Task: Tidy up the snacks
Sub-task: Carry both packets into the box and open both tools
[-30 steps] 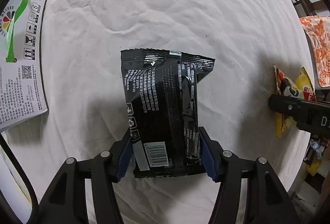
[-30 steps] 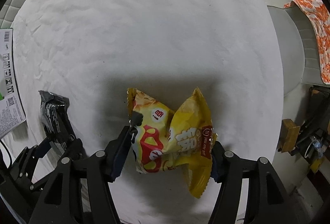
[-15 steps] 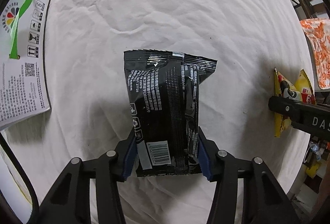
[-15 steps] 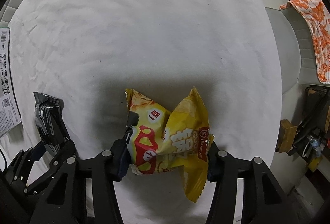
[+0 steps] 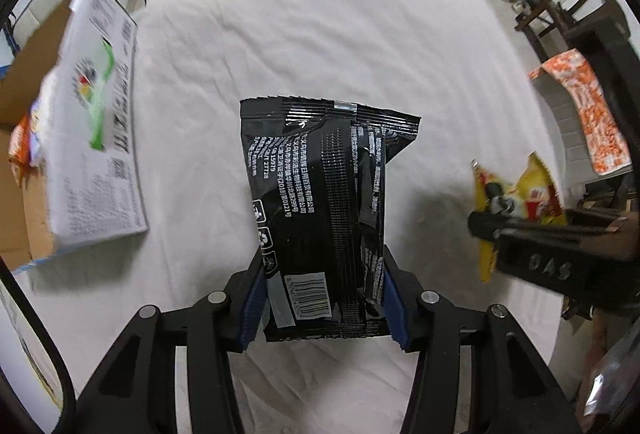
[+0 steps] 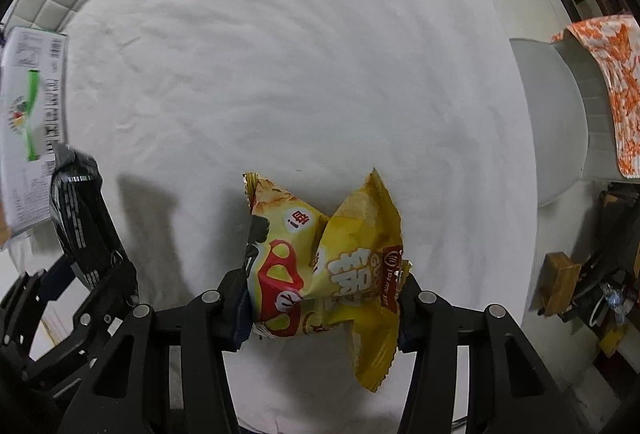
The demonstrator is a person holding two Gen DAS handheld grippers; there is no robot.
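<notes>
while both packets hang clear of the white surface (image 5: 360, 46), each hand has its own load: the left tongs (image 5: 323, 298) are clamped on the lower end of a black packet (image 5: 320, 202), blue pads pressed into its two long edges just above the barcode, and the right tongs (image 6: 322, 298) are squeezed onto a yellow chip bag (image 6: 328, 254), which has buckled into a crease down its middle. the jaws on both sides have just been drawing in, with the packets between them, and now stand narrow with no slack showing.

both tongs point straight down, so each packet's long axis runs on from the fingers toward the cloth below, sealed top edge farthest from the hand. the chip bag's loose corner dangles below the right jaw.

what the coming move seems to turn on is the open box (image 5: 92, 138) with the green stripe. it lies off to the left, beyond the left tongs, with the right tongs on the far side from it; seen from the right wrist, the black packet (image 6: 80, 222) and its tongs sit between the chip bag and the box (image 6: 32, 122). the left hand is plainly nearer. something orange shows inside the box, perhaps another snack, though that corner is blurred. if the box is the goal, the black packet would go first and the chip bag cross behind it.
</notes>
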